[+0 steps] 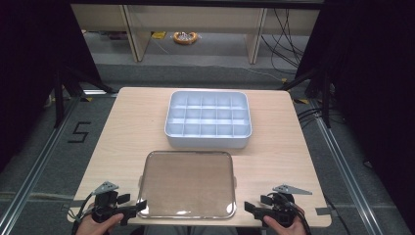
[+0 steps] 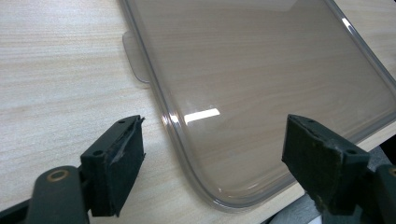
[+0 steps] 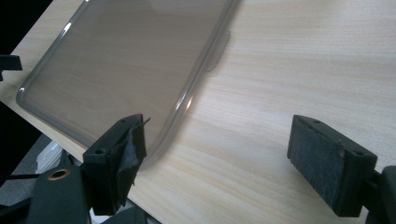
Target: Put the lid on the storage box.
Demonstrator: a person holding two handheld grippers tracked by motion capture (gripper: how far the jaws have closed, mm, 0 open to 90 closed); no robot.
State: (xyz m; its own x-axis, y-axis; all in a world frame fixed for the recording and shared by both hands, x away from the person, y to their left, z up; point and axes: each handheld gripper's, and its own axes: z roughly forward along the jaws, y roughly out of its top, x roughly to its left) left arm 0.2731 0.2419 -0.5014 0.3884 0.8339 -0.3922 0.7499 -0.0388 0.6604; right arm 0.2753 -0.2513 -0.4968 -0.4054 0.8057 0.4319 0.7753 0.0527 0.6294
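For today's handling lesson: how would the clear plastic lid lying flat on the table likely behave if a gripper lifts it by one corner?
The clear lid looks thin and broad, so it is probably light but may flex or sag when held at one corner. Its glossy surface suggests it could slip between the pads. Lying flat, it shouldn't roll or tip.

Bare strips of the light wooden surface [image 1: 127, 137] run down both sides, while its middle is blocked by the white compartmented plastic tray [image 1: 208, 142] at the far end and, just before it, the flat clear smoky plastic lid [image 1: 186, 184] reaching the near edge.
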